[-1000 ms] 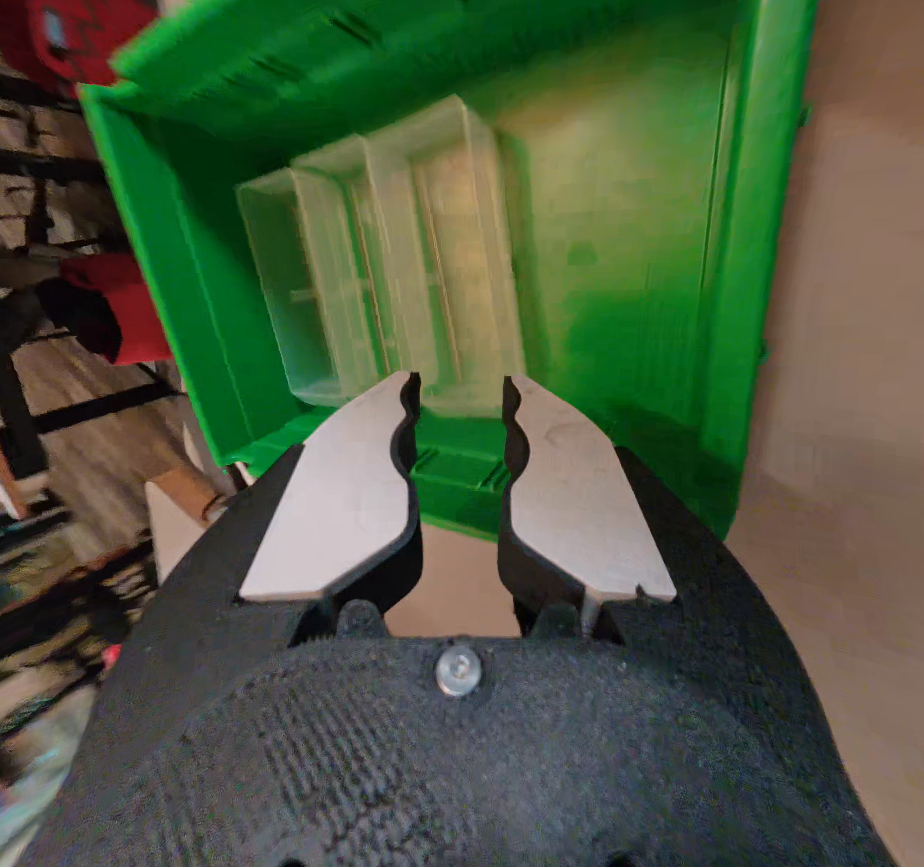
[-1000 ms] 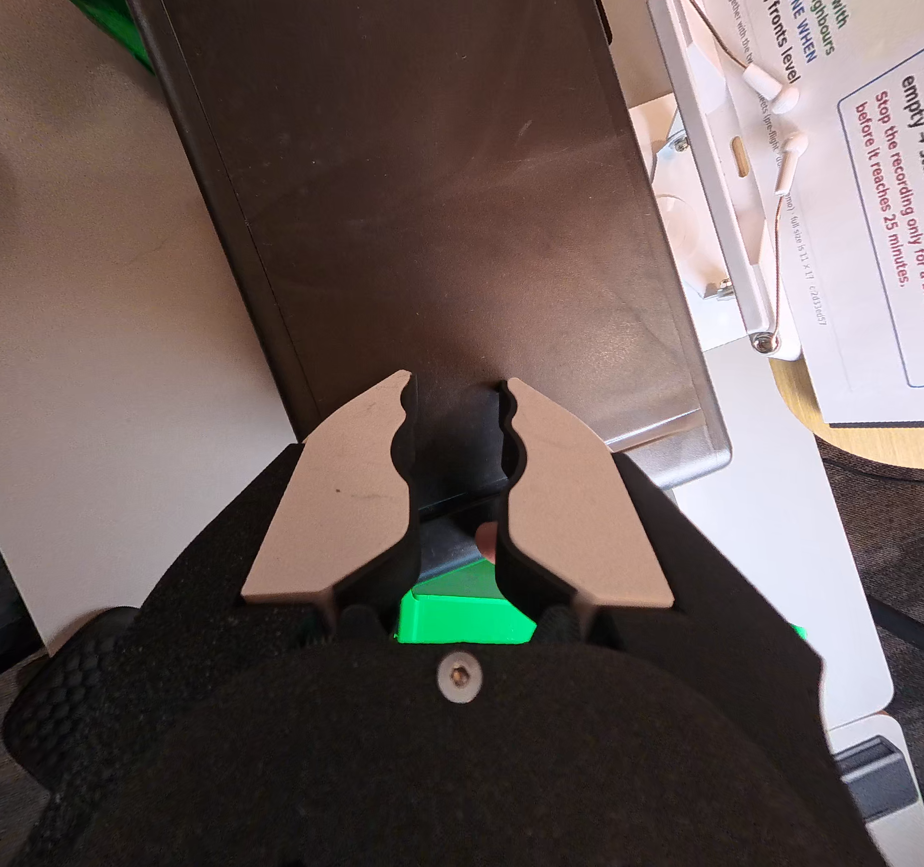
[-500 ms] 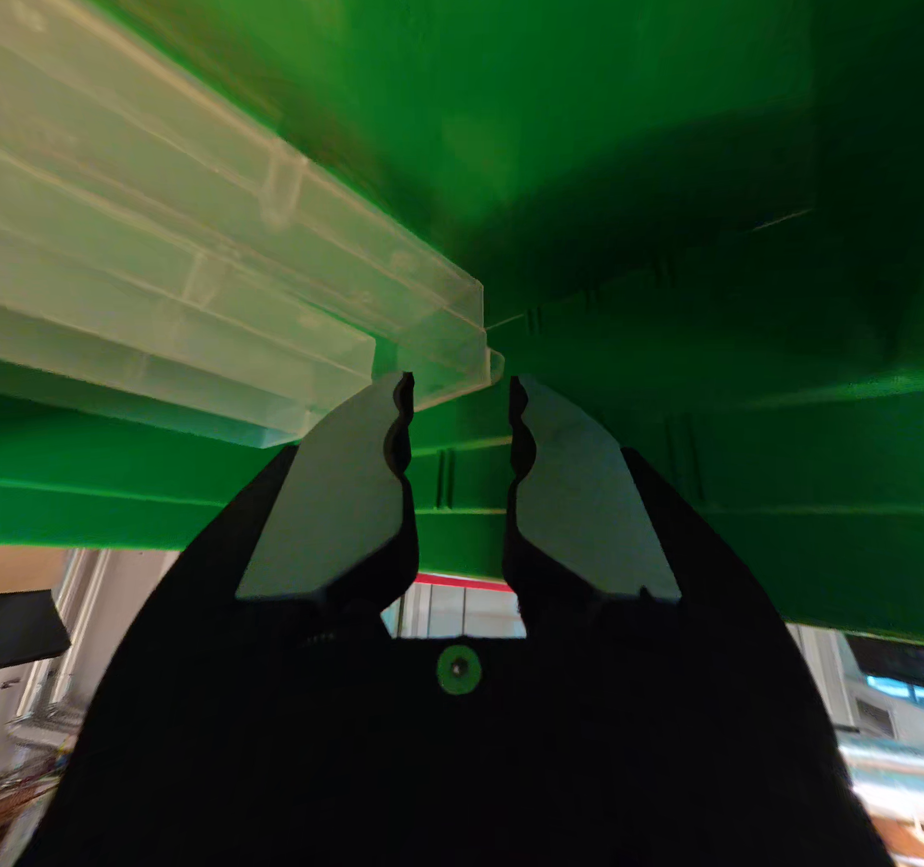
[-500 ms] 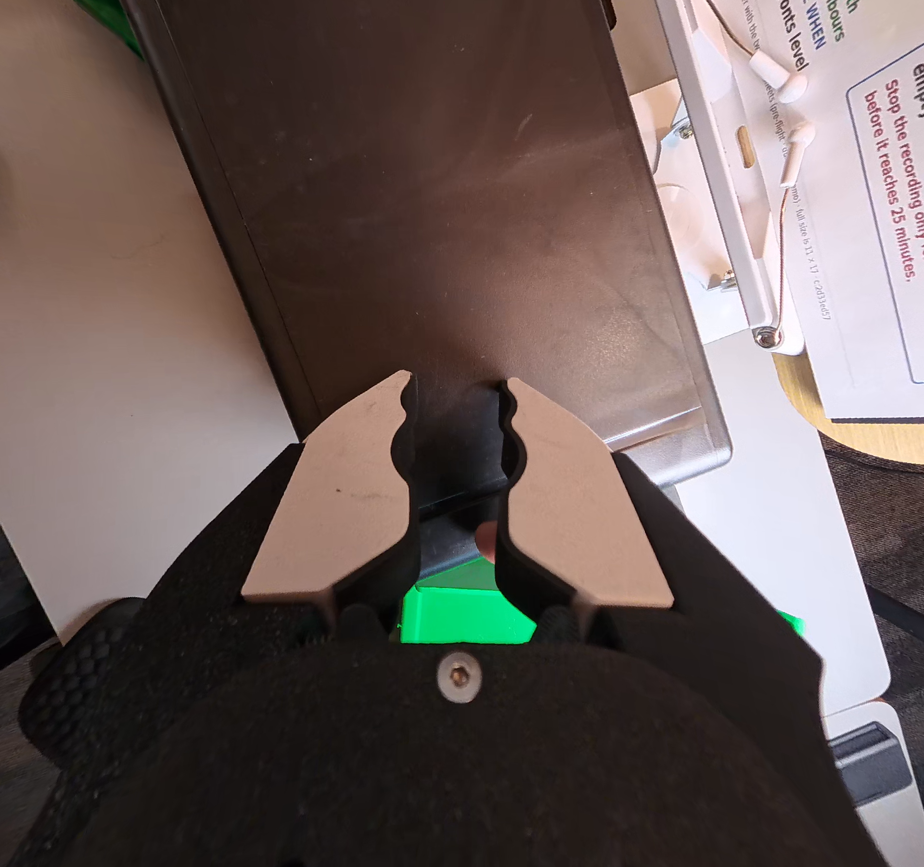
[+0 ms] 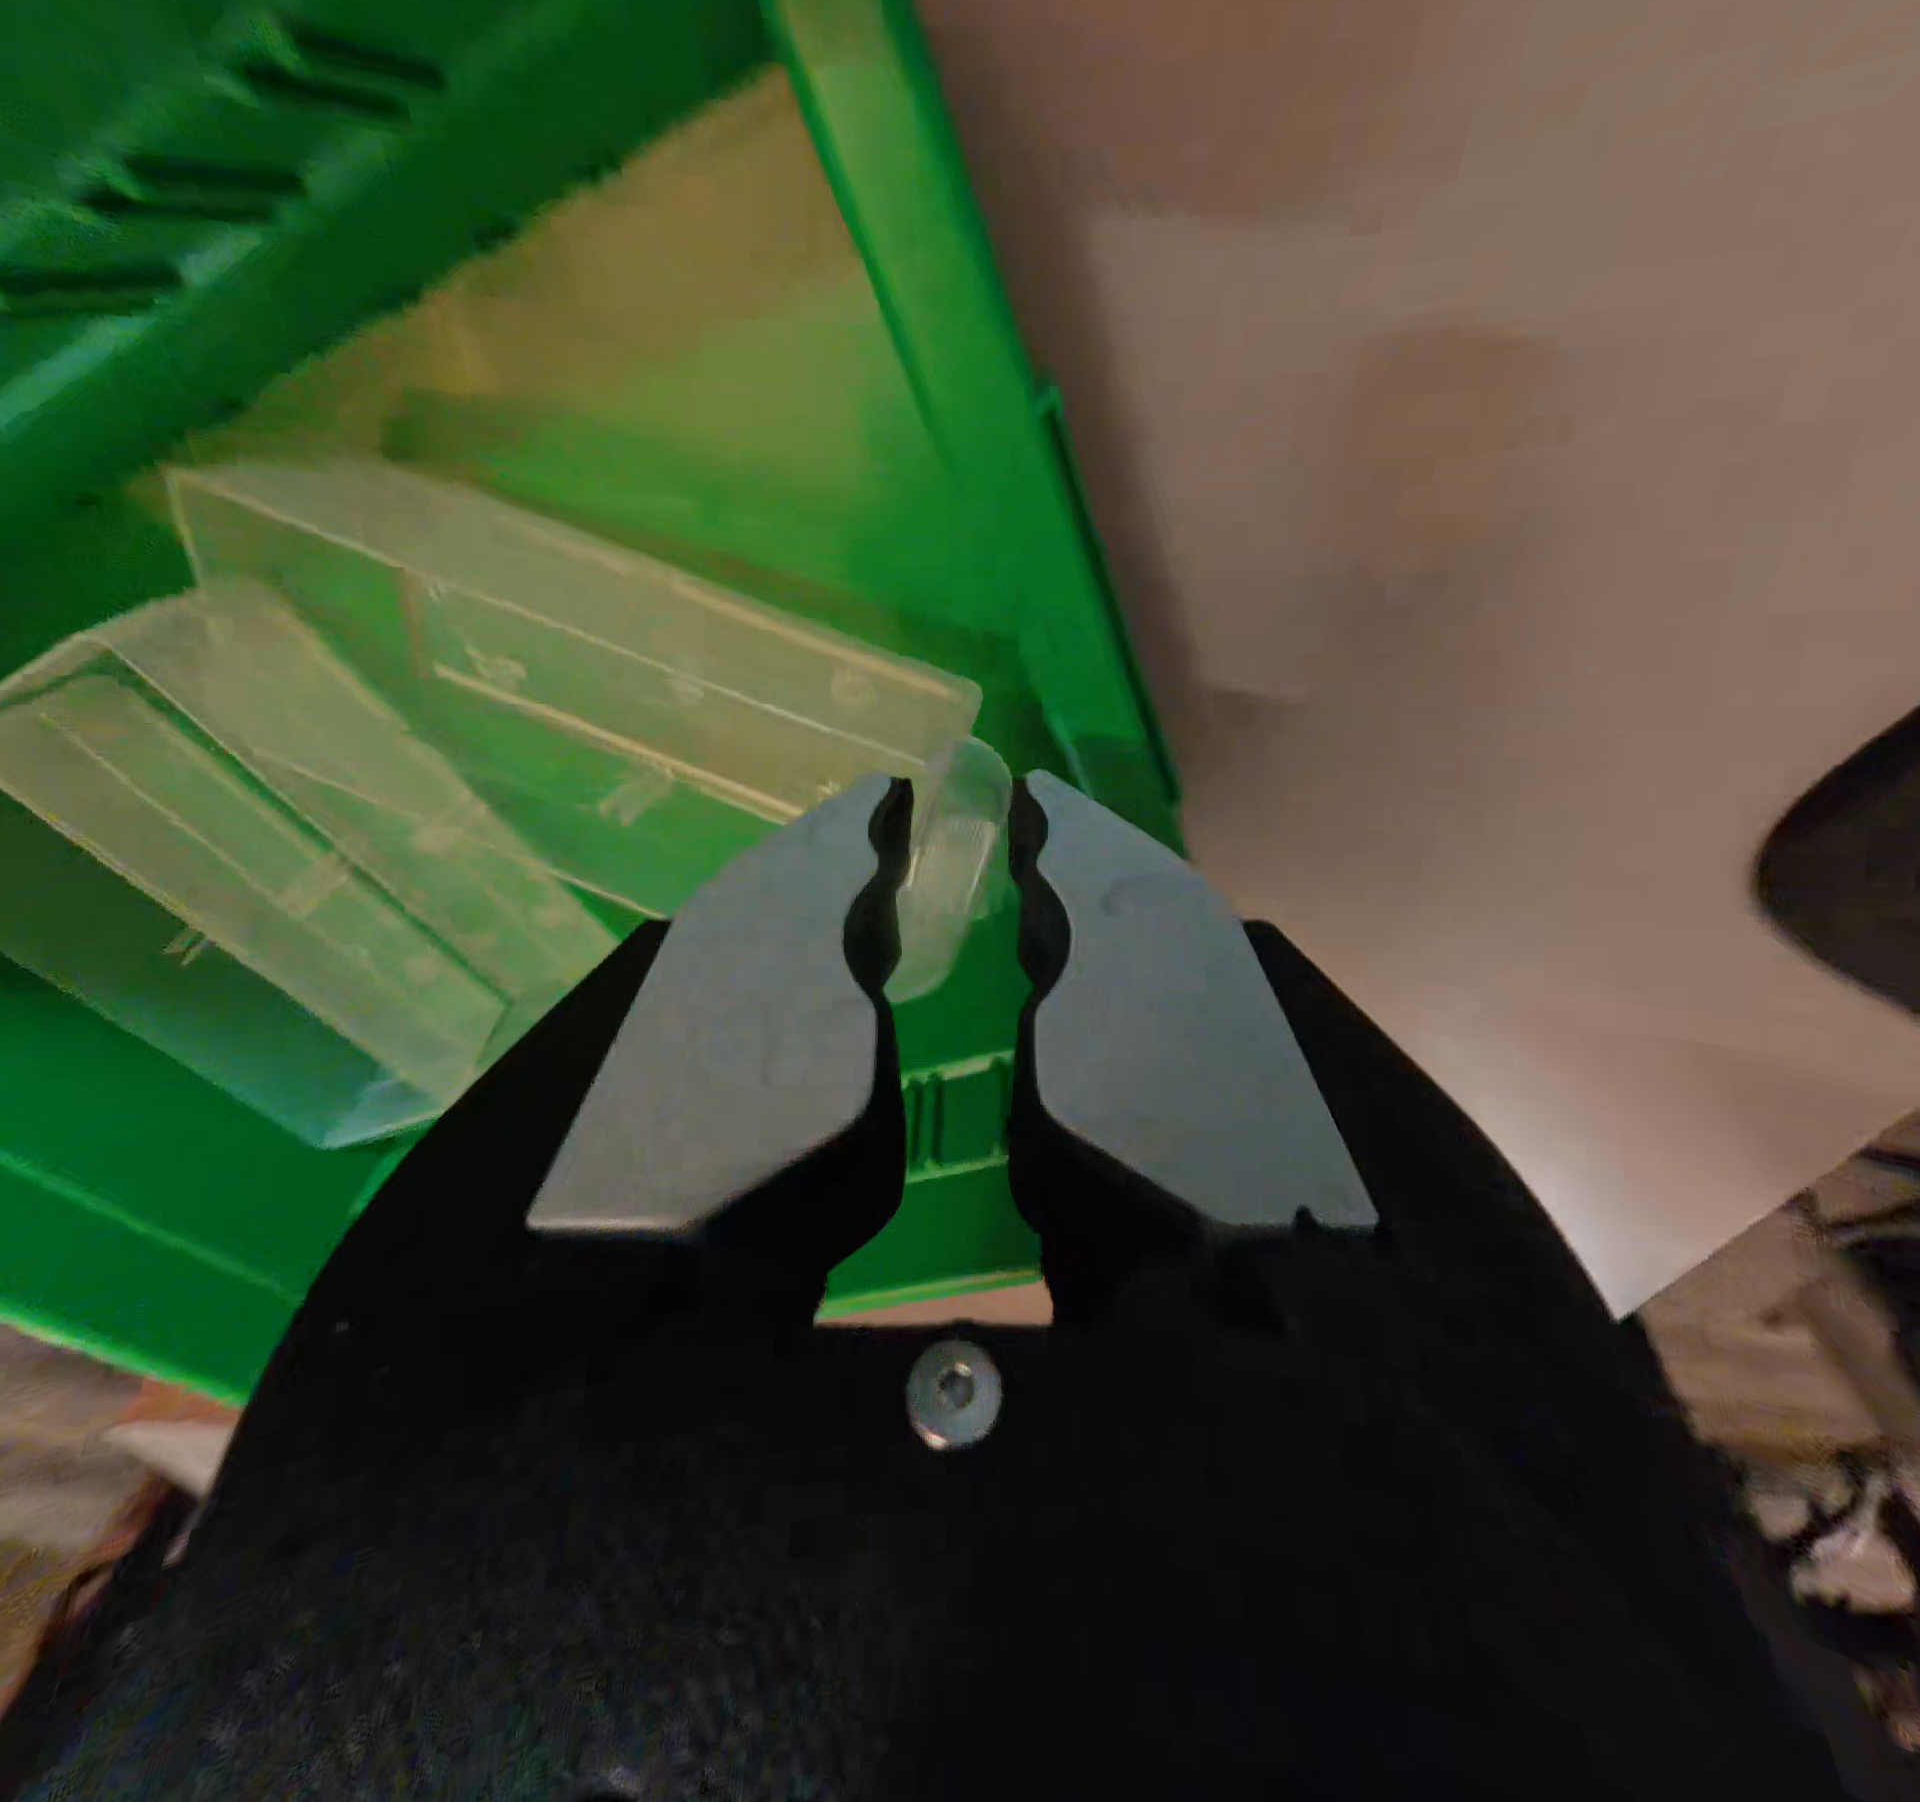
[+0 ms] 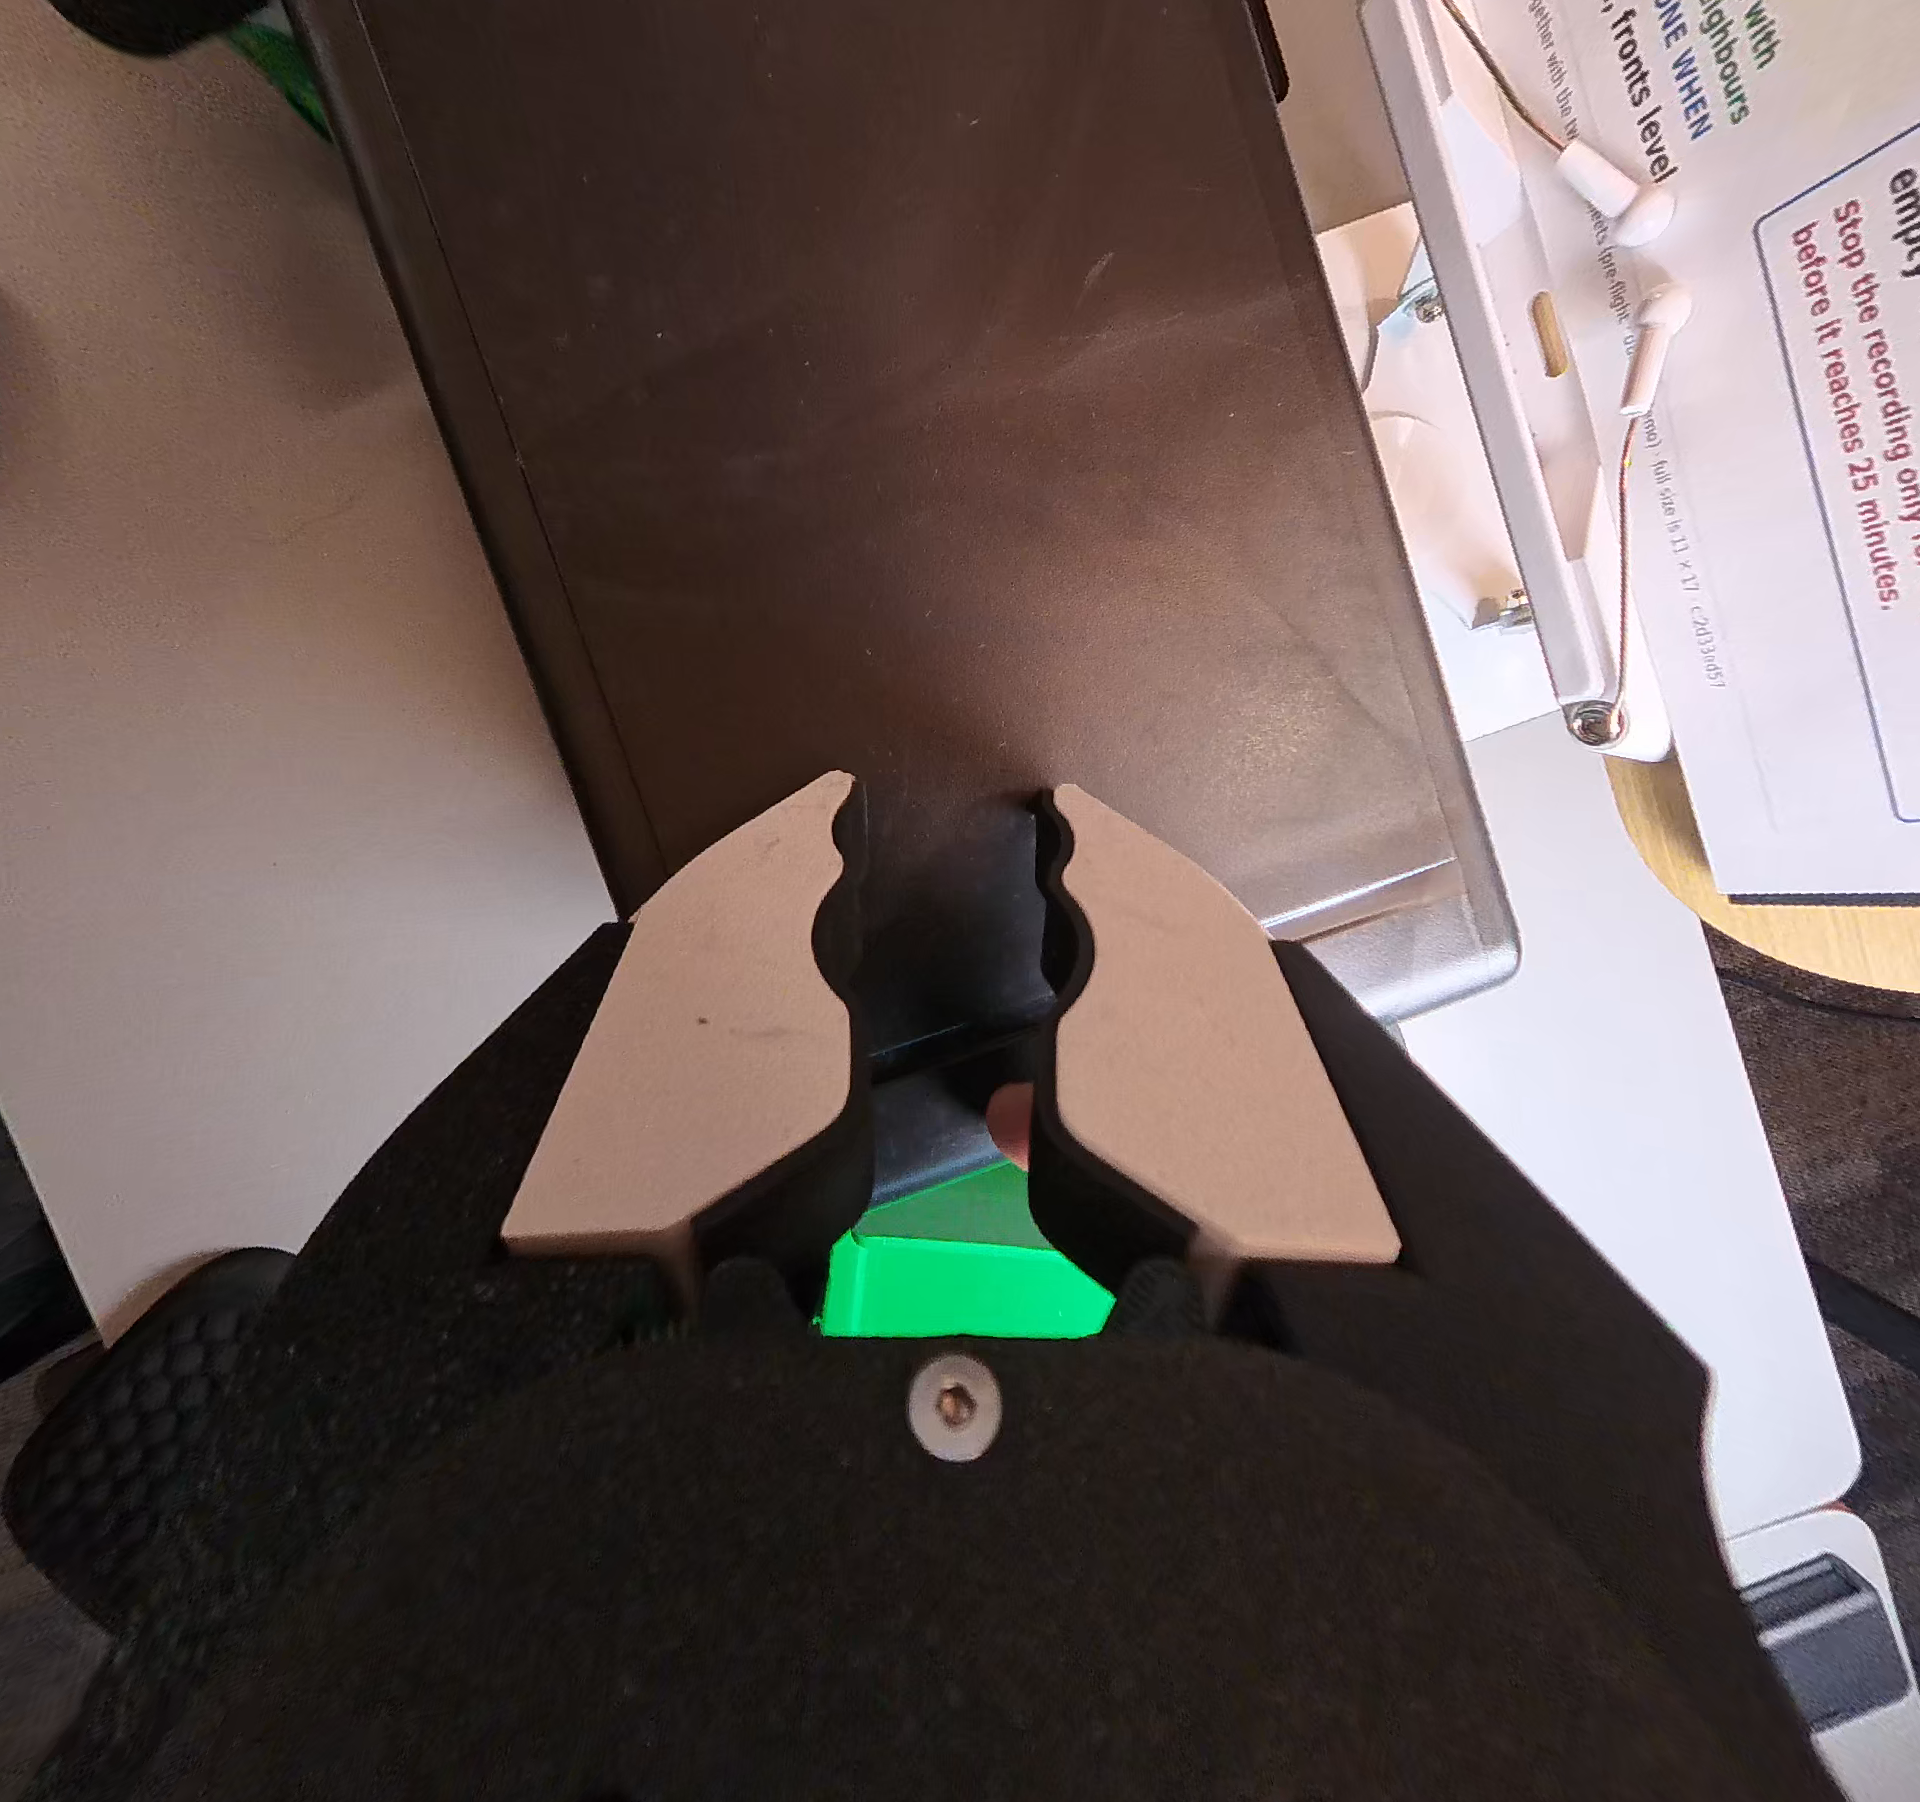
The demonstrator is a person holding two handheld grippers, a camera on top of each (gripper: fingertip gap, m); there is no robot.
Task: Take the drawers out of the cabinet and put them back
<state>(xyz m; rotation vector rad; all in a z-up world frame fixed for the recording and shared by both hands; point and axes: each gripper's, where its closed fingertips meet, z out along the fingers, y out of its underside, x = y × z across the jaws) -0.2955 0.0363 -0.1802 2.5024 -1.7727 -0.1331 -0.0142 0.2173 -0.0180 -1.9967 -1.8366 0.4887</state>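
Two clear plastic drawers lie in a green bin (image 5: 935,318). The right clear drawer (image 5: 623,651) has its front handle tab between the fingers of my left gripper (image 5: 961,796), which is closed on the tab. The second clear drawer (image 5: 239,879) lies to its left. My right gripper (image 6: 945,796) rests over the near edge of the black cabinet's top (image 6: 883,402). Its jaws stand apart with nothing held between them. The cabinet's drawer slots are hidden.
The bin and cabinet stand on a pale table (image 5: 1455,402) (image 6: 208,609). A clipboard with printed sheets (image 6: 1558,350) lies right of the cabinet. A green block (image 6: 956,1295) and a person's fingertip (image 6: 1010,1124) show under the right gripper. A dark shape (image 5: 1849,879) sits at the right edge.
My left gripper has swung over the bin from the drawers' left end to the right drawer's handle tab, and its jaws have narrowed onto it. The right gripper has stayed on the cabinet.
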